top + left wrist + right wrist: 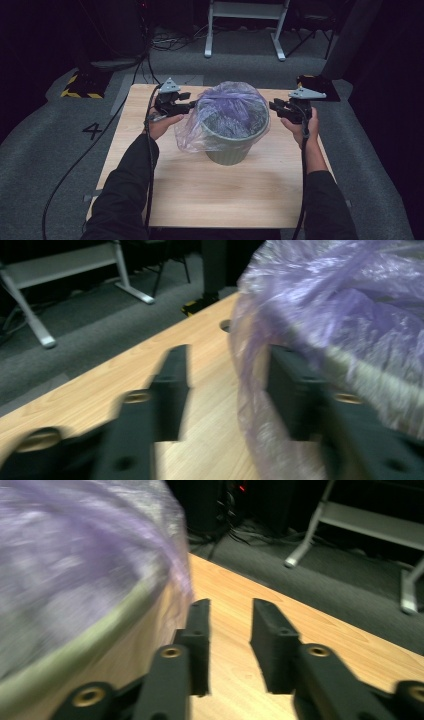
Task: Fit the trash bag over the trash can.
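A grey-green bin point(231, 150) stands mid-table with a thin purple bag point(227, 107) stuffed in it; the film spills over the rim and hangs down its left side. My left gripper point(191, 105) is at the bin's left rim. In the left gripper view its jaws stand apart, and the bag's point(350, 300) hanging edge falls between them, veiling the right-hand one without being pinched. My right gripper point(273, 105) is just right of the rim. Its jaws are open over bare wood in the right gripper view, with the bin's rim point(85, 645) and the bag point(75, 545) to their left.
The wooden table point(215, 195) sits on grey carpet. A black object point(315, 82) lies at its far right corner. A white desk frame point(245, 15) stands behind, and a yellow-and-black striped base point(80, 87) is on the floor at the far left.
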A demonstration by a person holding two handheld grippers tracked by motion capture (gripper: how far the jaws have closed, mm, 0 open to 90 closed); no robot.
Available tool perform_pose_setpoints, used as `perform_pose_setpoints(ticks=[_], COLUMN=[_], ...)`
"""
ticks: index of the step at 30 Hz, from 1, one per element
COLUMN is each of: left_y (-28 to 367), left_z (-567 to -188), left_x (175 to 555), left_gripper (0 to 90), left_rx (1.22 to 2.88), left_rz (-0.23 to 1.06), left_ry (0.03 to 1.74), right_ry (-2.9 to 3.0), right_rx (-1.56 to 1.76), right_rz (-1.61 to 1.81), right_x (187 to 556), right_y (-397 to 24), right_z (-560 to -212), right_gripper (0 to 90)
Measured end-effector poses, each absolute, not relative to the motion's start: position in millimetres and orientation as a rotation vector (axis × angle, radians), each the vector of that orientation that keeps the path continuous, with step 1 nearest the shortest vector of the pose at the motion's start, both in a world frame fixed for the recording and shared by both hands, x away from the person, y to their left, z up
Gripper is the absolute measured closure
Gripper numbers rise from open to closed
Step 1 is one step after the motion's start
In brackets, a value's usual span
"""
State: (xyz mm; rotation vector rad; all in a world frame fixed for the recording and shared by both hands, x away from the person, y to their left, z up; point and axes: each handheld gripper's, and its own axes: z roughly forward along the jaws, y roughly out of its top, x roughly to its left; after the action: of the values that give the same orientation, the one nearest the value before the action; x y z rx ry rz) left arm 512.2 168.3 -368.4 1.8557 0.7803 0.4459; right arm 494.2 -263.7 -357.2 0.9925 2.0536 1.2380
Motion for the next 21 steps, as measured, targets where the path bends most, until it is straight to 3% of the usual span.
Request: perform_pose_setpoints(ticks=[3,10,21], left_y=[183,210,214], left_z=[-368,-374,-385], left_x=[502,469,404], left_gripper=[25.4,17.8,15.7], left_rx=[1.826,1.833,1.865], left_rz=[0.473,0.474,0.417], left_ry=[0.804,0.735,0.555], right_ry=[2.052,2.098,2.120], right_rx=[0.953,0.755,0.514], right_rz=[1.246,1.233,1.147], right_x=[478,434,399], right_y=[-274,-279,-246], right_z=[-360,-372,-387], right_gripper=[54.7,34.5,28.3])
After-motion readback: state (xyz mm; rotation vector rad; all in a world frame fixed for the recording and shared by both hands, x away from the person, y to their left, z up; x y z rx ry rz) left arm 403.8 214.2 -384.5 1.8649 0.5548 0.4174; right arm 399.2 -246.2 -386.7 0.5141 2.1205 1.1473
